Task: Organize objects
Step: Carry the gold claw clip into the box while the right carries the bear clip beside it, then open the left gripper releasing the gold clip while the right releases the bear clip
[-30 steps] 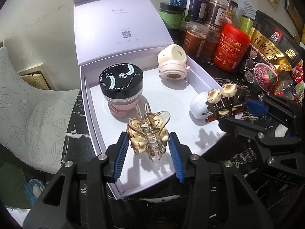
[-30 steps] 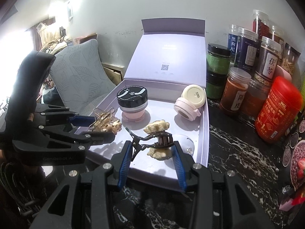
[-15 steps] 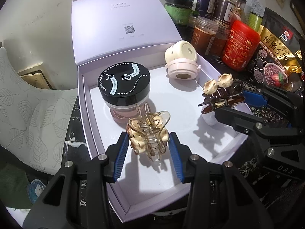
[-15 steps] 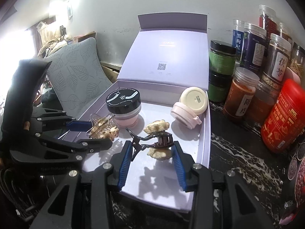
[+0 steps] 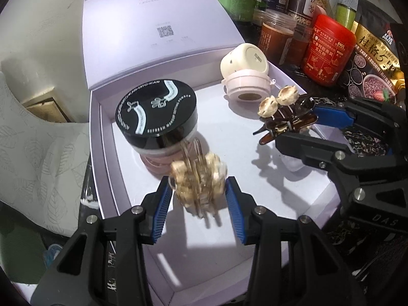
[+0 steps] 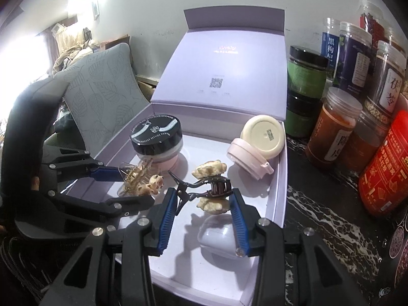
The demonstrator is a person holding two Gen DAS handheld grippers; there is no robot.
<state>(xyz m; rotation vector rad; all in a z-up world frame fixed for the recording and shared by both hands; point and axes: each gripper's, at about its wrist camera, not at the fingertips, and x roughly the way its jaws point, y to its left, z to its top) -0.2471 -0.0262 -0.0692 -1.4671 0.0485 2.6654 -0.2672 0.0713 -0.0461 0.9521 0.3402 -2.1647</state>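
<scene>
Left gripper: closed on a gold hair claw with cream flower trim, its blue pads pressing both sides. The claw is blurred in the left wrist view; it is held above the white floor of the lilac box, just in front of the black-lidded jar standing in the box's rear left part.

Right gripper: closed on a dark brown hair claw with cream flower trim, held over the right half of the same box. Directly below it a white rounded case lies on the box floor near the front right wall.

A cream pot lies tipped on its side in the rear right corner, resting against a pink lidded jar. The box lid stands open, leaning back towards the wall.

The box sits on a dark marbled bench. To its right stand a row of spice jars and a red canister. A printed food pouch is seen at the far right of the left wrist view. A grey leaf-patterned cushion lies left of the box.
</scene>
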